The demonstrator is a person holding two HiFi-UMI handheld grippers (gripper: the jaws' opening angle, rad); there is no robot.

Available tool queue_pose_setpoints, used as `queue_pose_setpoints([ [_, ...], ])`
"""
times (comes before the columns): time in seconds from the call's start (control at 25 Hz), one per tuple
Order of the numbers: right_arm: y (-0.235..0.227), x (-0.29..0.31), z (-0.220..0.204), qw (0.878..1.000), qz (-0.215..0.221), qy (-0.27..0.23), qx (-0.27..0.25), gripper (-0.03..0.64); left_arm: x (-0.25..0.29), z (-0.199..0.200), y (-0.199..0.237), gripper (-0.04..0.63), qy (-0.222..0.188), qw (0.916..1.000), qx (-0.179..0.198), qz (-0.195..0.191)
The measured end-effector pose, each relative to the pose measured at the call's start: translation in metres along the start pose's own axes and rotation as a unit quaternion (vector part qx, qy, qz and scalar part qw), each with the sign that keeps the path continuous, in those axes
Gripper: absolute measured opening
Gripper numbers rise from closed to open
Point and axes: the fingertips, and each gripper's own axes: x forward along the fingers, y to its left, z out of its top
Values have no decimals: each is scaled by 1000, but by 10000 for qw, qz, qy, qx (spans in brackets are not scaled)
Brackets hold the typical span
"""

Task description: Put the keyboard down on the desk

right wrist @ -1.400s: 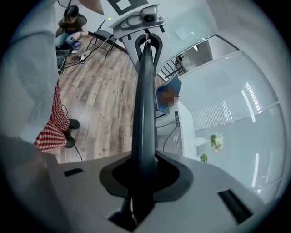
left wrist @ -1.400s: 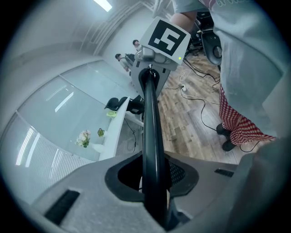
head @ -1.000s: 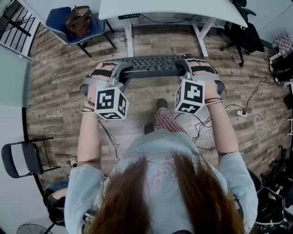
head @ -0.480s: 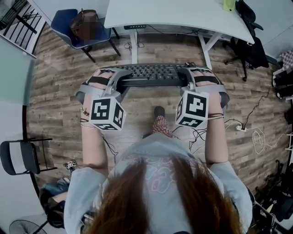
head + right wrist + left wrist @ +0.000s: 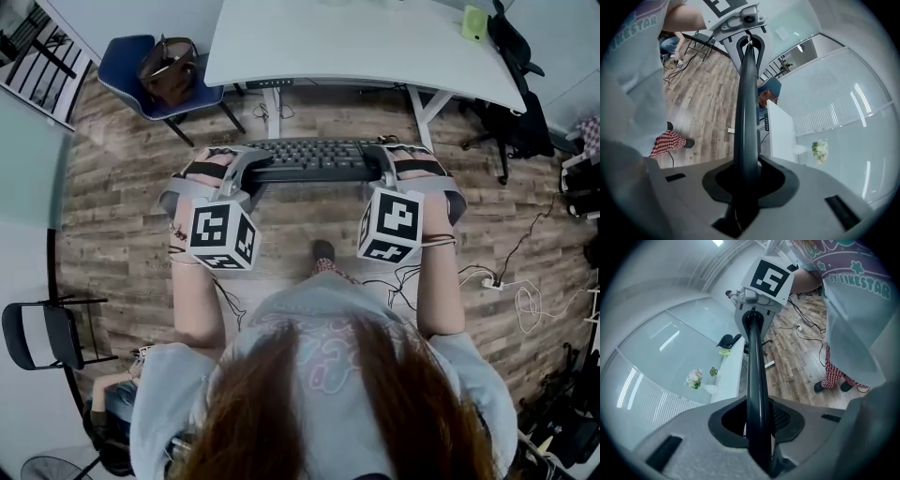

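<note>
A black keyboard (image 5: 314, 157) hangs level in the air above the wood floor, just short of the white desk (image 5: 356, 42). My left gripper (image 5: 246, 161) is shut on its left end and my right gripper (image 5: 382, 159) is shut on its right end. In the left gripper view the keyboard (image 5: 754, 376) runs edge-on from the left gripper (image 5: 757, 427) out to the other gripper's marker cube. The right gripper view shows the same keyboard (image 5: 746, 112) edge-on, clamped in the right gripper (image 5: 745, 183). The desk (image 5: 733, 366) (image 5: 780, 131) lies beside it in both views.
A blue chair with a brown bag (image 5: 169, 66) stands left of the desk, and a black chair (image 5: 42, 333) is at the far left. A green cup (image 5: 473, 23) and a vase of flowers (image 5: 693, 379) sit on the desk. Cables (image 5: 511, 281) trail on the floor at right.
The view has moved toward the desk, so more of its top shows. Both grippers keep hold of the keyboard, which sits closer to the desk's front edge.
</note>
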Motion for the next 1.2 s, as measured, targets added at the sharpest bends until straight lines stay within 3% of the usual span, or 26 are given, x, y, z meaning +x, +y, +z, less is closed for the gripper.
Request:
queue_pose_setpoints([
  [0.56,-63,53,-42,9997,175,-174,-73,83,63,6,59,83,198,9998,-99,-18],
  [1.2,-78,83,-65,9987,219,-285,-361,81,99,11,70,83,317,9992,-245,4],
])
